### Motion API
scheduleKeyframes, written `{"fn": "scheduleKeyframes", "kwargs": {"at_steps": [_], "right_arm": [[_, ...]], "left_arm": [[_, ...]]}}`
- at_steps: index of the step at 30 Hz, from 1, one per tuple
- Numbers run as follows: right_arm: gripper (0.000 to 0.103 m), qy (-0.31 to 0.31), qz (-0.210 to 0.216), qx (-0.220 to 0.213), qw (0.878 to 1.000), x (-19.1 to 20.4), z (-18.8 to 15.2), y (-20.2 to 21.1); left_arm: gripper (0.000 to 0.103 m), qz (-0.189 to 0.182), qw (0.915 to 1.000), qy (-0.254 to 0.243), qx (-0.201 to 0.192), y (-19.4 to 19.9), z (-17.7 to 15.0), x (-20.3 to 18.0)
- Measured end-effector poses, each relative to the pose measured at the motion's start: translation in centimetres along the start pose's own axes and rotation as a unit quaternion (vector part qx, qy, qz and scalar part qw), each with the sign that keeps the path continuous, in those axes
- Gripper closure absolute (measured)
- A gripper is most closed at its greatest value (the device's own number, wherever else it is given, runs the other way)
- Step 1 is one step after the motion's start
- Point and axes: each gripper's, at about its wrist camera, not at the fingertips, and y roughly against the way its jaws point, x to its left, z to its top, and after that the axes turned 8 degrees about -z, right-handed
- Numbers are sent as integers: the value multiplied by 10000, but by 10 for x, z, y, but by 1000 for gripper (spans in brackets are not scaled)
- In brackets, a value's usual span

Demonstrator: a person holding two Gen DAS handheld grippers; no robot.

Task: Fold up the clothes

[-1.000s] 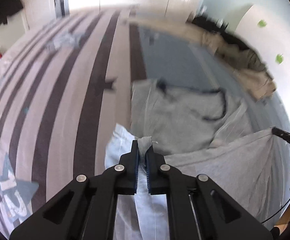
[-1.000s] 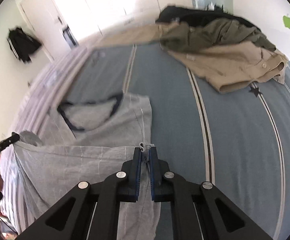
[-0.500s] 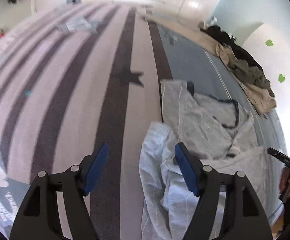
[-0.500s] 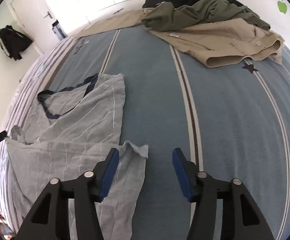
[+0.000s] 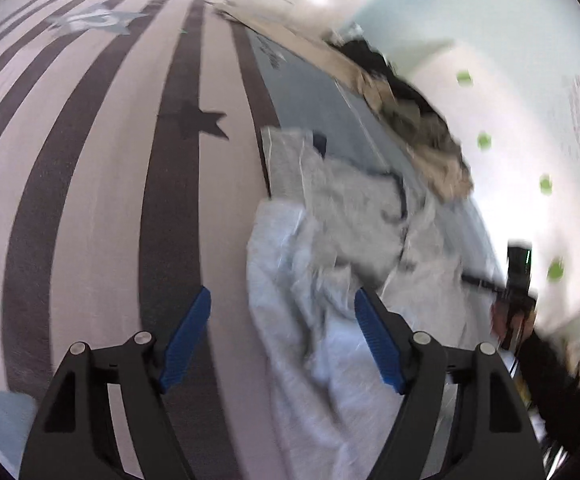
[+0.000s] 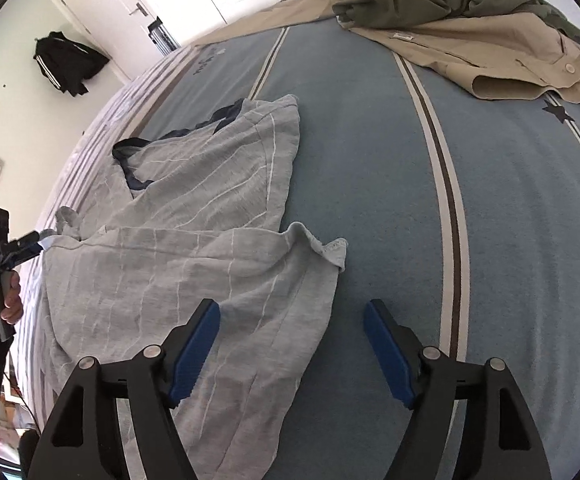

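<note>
Now both tongs, left gripper (image 5: 282,336) and right gripper (image 6: 291,346), gape empty, having let go of the grey shirt (image 6: 194,248) a moment ago. It lies left of centre on the bed (image 6: 389,184) (one fold apparently laid), awaiting another.

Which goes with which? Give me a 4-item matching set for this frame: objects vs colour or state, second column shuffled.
1. grey shirt
2. khaki garment
3. right gripper
4. black jacket

a. open, holding nothing
b. hanging on the wall by the door
c. lying on the blue bedspread near the grippers, navy collar
d. heaped at the far end of the bed

Pairs: 1-c, 2-d, 3-a, 4-b
</note>
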Motion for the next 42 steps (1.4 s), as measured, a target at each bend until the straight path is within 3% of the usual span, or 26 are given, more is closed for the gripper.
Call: {"fn": "scheduleKeyframes", "kwargs": {"at_steps": [2, 5, 7, 11, 13, 15, 19, 23, 31, 36, 38, 39, 42], "right_arm": [[34, 29, 22, -18, 10000, 1, 0, -1], [64, 73, 54, -45, 9999, 2, 0, -2], [84, 102, 76, -63, 9999, 2, 0, -2], [89, 145, 95, -46, 9998, 1, -2, -4], [94, 97, 108, -79, 9999, -3, 0, -3], [95, -17, 135, -144, 9998, -8, 1, -1], [98, -137, 116, -247, 9995, -14, 1, 7], [98, -48, 126, -397, 9991, -17, 2, 25], [99, -83, 81, -558, 9984, -26, 9, 48], [99, -147, 118, -583, 9981, -27, 9, 47], [99, -122, 98, -560, 9983, -26, 8, 45], [99, -99, 80, -540, 9985, -25, 8, 44], [99, -134, 114, -503, 9986, -27, 8, 42]], "left_arm": [[31, 44, 9999, -81, 68, -1, -2, 2], [31, 103, 9995, -287, 81, -9, 2, -6], [31, -113, 9988, -450, 128, -8, 2, -11], [31, -99, 9975, -616, 321, 3, -6, -9], [31, 162, 9962, -767, 370, 6, -11, -7], [31, 413, 9944, -902, 373, 5, -12, -5], [31, 503, 9935, -944, 391, -14, -1, -11], [31, 810, 9865, -1315, 539, -33, 5, -24], [57, 1036, 9780, -1584, 874, -53, 10, -37], [58, 1176, 9715, -1749, 1082, -66, 13, -46], [58, 1023, 9777, -1540, 995, -65, 18, -42], [61, 935, 9801, -1472, 950, -65, 20, -40], [90, 857, 9802, -1461, 1027, -72, 19, -39]]}}
